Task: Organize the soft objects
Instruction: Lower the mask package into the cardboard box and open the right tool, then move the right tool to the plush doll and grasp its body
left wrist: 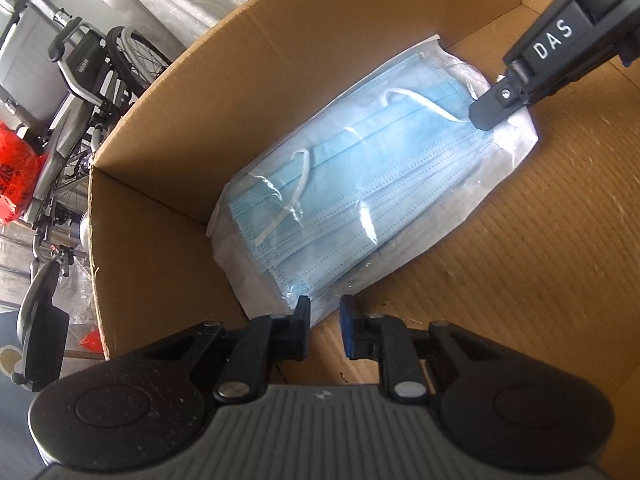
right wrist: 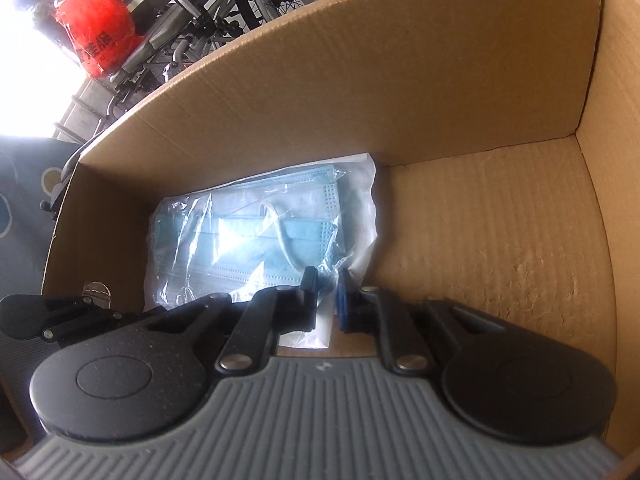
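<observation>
Mask pack [right wrist: 260, 236] fills box [right wrist: 360, 80] left side; bare floor right; walls hem sides.

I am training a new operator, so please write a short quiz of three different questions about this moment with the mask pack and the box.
1. True or false: the pack of blue masks lies inside the cardboard box.
2. Multiple choice: where does the pack lie? A) in the middle of the box floor B) along a box wall, near a corner C) outside the box
3. Short answer: where does each gripper meet the pack?

Key
1. True.
2. B.
3. The left gripper is at one end with a small gap between its fingers; the right gripper is at the opposite end, straddling the wrapper's edge.
</observation>
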A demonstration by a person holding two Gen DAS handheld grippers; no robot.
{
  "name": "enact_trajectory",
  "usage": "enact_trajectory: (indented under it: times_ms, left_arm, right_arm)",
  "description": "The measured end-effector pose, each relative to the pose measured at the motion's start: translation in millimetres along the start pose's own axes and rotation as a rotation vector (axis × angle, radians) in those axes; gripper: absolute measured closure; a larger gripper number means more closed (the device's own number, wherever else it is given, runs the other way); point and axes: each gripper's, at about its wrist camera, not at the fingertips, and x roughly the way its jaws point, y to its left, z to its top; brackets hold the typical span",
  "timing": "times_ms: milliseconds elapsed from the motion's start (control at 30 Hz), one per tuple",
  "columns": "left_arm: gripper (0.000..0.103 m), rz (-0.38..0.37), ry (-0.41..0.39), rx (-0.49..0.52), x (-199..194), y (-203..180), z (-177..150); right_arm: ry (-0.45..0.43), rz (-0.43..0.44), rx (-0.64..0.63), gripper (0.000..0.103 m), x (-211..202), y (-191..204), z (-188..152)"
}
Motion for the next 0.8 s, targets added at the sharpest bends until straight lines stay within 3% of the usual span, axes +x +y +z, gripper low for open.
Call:
enact_trajectory:
  times_ms: [67,100,267,433,667,800]
  left_arm:
    - [0.058,0.019,-0.016,0.0,-5,-4,-3]
    - [0.054,0.016,-0.033,0.004,-15,-7,-6]
    - [0.05,-0.018,-0.075,-0.027,-42,-3,-14]
    - [0.049,0.019,-0.1,-0.043,-81,8,-21]
    - [0.044,0.074,-0.18,-0.09,-172,15,-39]
    - [0.04,0.054,-0.244,-0.17,-222,4,-70]
  right_arm:
    - [-0.002,0.002,-0.007,0.091,-7,-5,-3]
    - [-0.002,-0.002,-0.01,0.089,-7,-5,-2]
    - [-0.013,-0.021,-0.016,0.052,-19,-3,-1]
    - [-0.076,-0.068,-0.086,0.05,-56,13,1]
    - [-0.134,-0.029,-0.164,0.05,-144,35,-5]
    - [-0.161,0.032,-0.208,0.047,-205,37,-29]
